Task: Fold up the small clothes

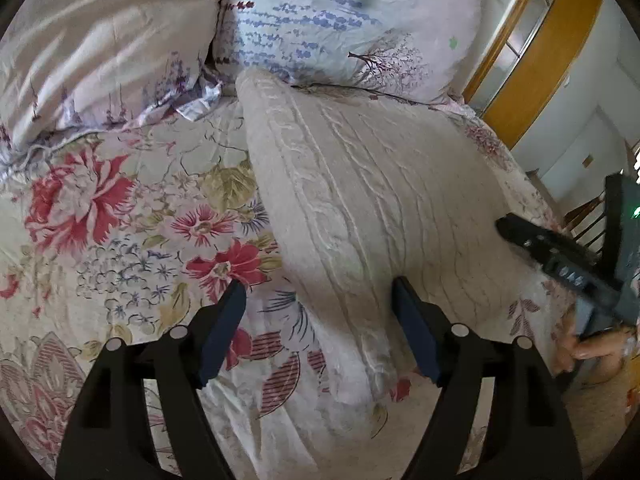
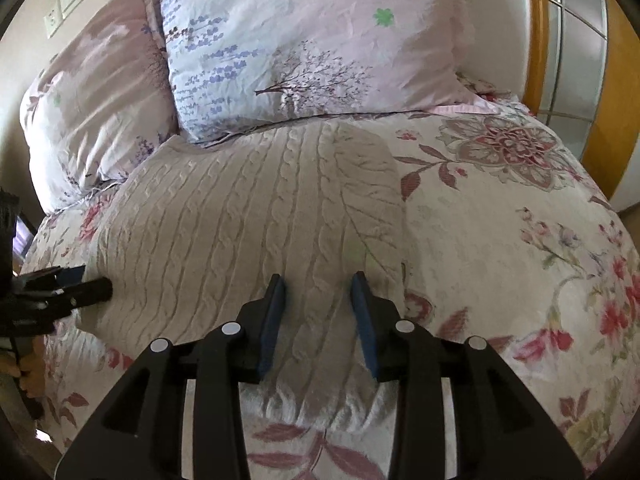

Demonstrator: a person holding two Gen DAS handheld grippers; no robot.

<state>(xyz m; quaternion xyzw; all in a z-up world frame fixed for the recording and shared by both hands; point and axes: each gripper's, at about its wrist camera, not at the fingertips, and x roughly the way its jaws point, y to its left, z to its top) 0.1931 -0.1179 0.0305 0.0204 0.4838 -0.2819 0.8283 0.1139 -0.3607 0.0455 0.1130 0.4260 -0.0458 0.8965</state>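
Observation:
A cream cable-knit garment (image 1: 372,208) lies flat on the floral bedspread (image 1: 120,240), folded into a long shape. My left gripper (image 1: 318,292) is open and empty, its fingers straddling the garment's near left edge just above the cloth. In the right wrist view the same garment (image 2: 248,216) fills the middle. My right gripper (image 2: 318,284) is open and empty above the garment's near edge. The right gripper also shows in the left wrist view (image 1: 560,264) at the right, and the left gripper shows in the right wrist view (image 2: 60,292) at the left.
Two pillows (image 2: 304,40) with lavender and tree prints lie at the head of the bed. A wooden headboard (image 2: 538,40) with glass panes stands at the right. A wall socket (image 2: 52,20) is at the upper left. A wooden chair (image 1: 588,220) stands beside the bed.

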